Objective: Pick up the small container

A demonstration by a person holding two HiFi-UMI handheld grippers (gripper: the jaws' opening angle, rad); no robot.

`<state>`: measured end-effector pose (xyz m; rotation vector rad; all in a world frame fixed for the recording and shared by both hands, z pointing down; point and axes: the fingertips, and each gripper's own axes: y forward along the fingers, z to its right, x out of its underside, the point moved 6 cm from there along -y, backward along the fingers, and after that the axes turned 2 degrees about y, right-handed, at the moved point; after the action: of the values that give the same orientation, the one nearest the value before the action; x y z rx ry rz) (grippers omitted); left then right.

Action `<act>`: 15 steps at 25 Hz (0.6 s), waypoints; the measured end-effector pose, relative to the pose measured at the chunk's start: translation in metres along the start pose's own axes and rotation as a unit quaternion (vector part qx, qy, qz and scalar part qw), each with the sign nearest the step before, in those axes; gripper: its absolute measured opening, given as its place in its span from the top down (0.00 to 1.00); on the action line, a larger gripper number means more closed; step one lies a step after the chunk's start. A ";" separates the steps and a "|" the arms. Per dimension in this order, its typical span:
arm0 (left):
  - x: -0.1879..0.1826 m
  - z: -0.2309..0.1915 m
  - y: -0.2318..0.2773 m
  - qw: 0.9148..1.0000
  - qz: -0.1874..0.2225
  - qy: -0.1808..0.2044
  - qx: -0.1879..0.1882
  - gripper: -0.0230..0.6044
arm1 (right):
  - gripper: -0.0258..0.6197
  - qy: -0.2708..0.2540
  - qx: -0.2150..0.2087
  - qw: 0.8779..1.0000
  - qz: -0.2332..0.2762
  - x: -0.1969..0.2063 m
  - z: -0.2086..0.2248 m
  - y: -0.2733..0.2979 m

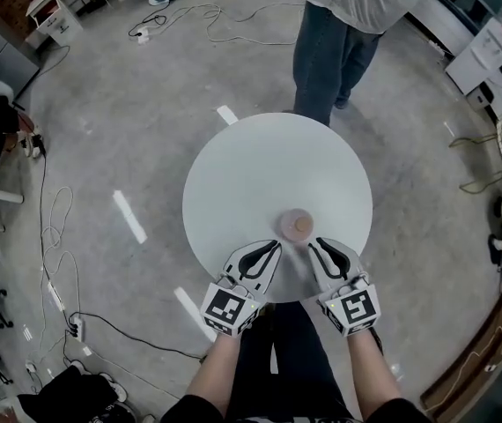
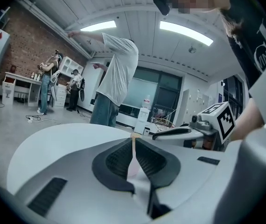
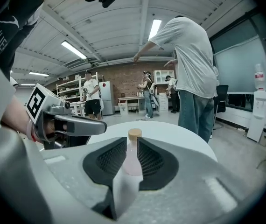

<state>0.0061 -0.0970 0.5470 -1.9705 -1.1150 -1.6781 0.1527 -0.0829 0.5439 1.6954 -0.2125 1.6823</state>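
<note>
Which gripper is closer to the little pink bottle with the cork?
Right. The right gripper points straight at the corked bottle, just short of it; the left gripper sits slightly farther back, off to its left.

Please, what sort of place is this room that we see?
Probably a lab or workshop space rather than a home: loose cables run over a bare concrete floor, and there is a brick wall with storage shelves.

Round white table (image 1: 260,170) is standing on concrete floor (image 1: 128,148), carrying small corked container (image 1: 298,225) toward 5 o'clock.
</note>
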 end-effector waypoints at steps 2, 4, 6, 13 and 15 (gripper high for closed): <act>0.002 -0.001 0.004 1.000 -0.004 0.004 -0.003 0.92 | 0.86 -0.001 -0.004 1.000 0.003 0.000 0.003 0.006; 0.005 -0.003 0.007 1.000 -0.006 0.004 -0.004 0.92 | 0.83 -0.001 -0.010 1.000 0.007 0.000 0.005 0.013; 0.005 -0.005 0.011 1.000 -0.009 0.006 -0.010 0.92 | 0.80 -0.004 -0.014 1.000 0.008 0.002 0.007 0.019; 0.018 -0.008 0.017 1.000 -0.007 0.004 -0.012 0.92 | 0.70 -0.015 -0.020 1.000 0.014 0.006 0.009 0.040; 0.018 -0.008 0.018 1.000 -0.006 0.006 -0.015 0.92 | 0.69 -0.019 -0.018 1.000 0.017 0.006 0.010 0.046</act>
<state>0.0135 -0.1080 0.5699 -1.9730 -1.1044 -1.7209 0.1347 -0.1196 0.5675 1.7075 -0.2895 1.6618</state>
